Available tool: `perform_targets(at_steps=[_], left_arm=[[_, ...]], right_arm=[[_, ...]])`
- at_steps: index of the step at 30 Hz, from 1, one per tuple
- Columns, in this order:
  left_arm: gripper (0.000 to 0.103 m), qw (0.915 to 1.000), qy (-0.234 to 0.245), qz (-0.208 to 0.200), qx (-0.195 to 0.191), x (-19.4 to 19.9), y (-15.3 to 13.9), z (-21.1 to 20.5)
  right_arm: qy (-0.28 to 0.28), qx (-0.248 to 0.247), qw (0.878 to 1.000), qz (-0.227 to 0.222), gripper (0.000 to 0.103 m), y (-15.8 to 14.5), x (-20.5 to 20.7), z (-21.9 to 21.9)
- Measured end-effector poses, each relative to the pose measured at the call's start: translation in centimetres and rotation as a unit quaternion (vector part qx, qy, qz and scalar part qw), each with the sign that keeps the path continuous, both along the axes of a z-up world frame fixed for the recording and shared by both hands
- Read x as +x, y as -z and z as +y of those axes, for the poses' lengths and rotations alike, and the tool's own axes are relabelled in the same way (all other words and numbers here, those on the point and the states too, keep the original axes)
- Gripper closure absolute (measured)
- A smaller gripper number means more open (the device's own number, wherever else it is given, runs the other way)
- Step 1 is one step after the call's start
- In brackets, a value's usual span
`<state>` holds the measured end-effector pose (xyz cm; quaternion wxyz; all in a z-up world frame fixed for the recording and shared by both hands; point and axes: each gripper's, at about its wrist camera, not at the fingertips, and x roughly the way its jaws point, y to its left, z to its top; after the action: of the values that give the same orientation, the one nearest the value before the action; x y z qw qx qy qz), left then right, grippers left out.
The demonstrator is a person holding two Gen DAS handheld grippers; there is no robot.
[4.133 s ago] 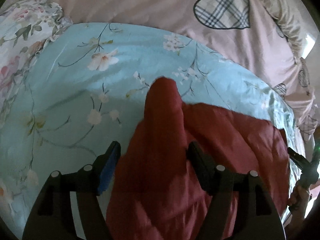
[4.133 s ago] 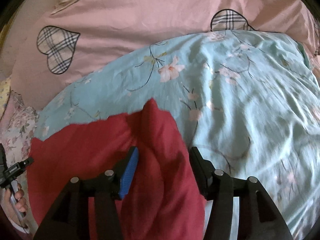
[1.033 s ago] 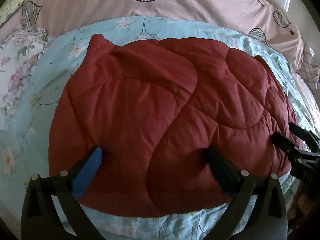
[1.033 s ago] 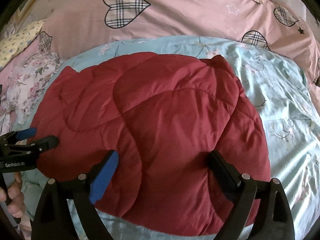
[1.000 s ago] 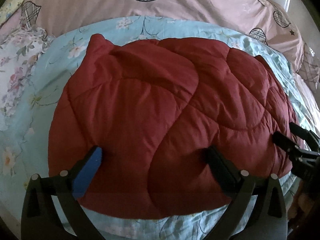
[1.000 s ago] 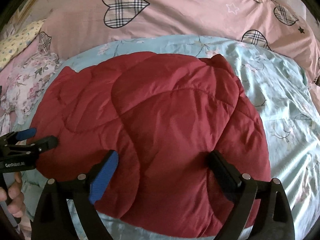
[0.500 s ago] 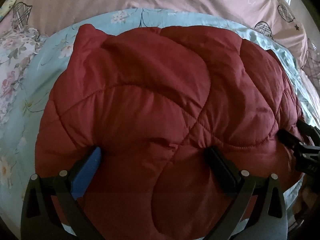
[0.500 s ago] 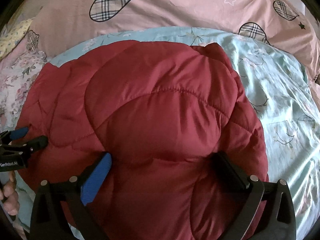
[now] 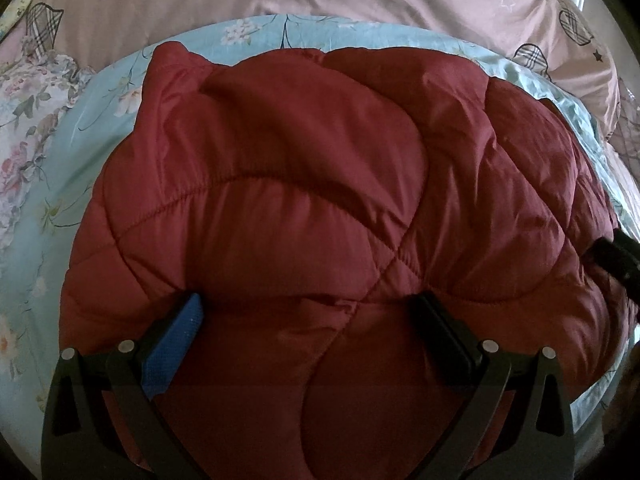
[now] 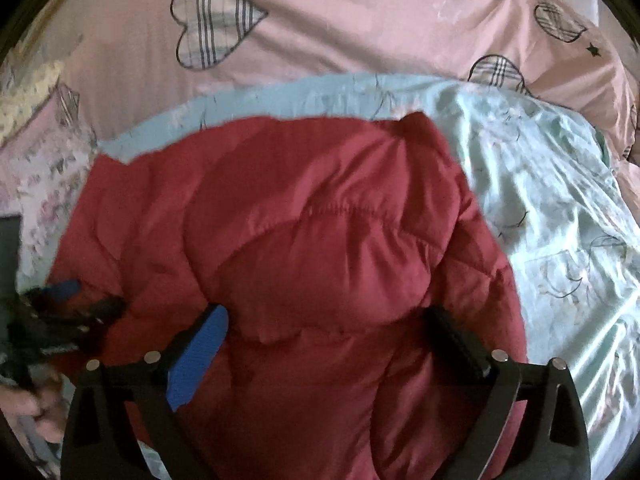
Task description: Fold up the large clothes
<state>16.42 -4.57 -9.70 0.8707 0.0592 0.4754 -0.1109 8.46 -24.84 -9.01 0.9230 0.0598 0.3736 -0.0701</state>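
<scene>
Where quilting bulges, red jacket point(image 9: 304, 208) hem unseen.

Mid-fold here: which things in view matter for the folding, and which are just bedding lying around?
Belongs to the job:
red quilted jacket
left gripper, open
right gripper, open

Just lying about:
light blue floral sheet under the jacket
pink heart-print duvet
floral pillow

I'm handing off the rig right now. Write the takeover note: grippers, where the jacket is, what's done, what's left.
Left gripper: open, jaws wide over the near part of the red quilted jacket, gripping nothing.
Right gripper: open, same stance over the jacket's right side.
Jacket: a bunched, puffy mound on the blue floral sheet, pink heart-print bedding behind.
Done: apparently one rough fold.
Left: probably flatten, fold again.
</scene>
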Motion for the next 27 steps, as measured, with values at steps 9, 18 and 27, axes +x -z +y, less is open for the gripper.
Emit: perform_targets(at_steps=[9,18,27], left_arm=[[0.000,0.9999,0.006,-0.003,-0.014,-1.0,-1.4,0.8],[0.000,0.9980,-0.046,-0.002,-0.043,-0.9,-1.4,5.9],[0.000,0.9987,-0.043,0.001,-0.027,0.2,-0.2,5.3]], right_arm=[[-0.005,-0.012,1.000,0.027,0.002,2.5,0.9,-0.4],[-0.006,-0.004,1.000,0.022,0.002,2.7,0.6,-0.5],[-0.001,-0.013,1.000,0.011,0.004,1.6,-0.5,0.1]])
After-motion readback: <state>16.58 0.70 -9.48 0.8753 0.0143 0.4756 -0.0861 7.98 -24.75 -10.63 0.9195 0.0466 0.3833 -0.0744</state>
